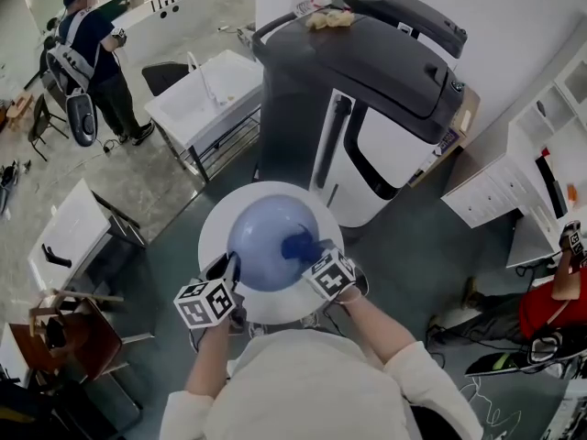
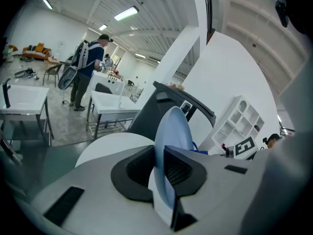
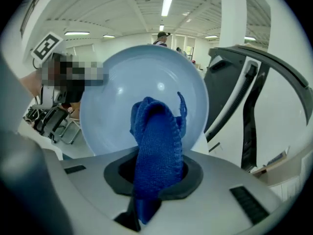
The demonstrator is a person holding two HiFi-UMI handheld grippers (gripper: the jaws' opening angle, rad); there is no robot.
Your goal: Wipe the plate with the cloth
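Observation:
A light blue plate is held over the round white table. My left gripper is shut on the plate's left rim, and in the left gripper view the plate stands edge-on between the jaws of the left gripper. A blue knitted cloth lies against the plate's face. My right gripper is shut on that cloth. In the right gripper view the cloth rises out of the jaws of the right gripper and presses on the plate.
A large dark grey and white machine stands just beyond the table. A white sink unit is at the back left, and a person stands farther off. White shelves line the right side. Another person in red sits low right.

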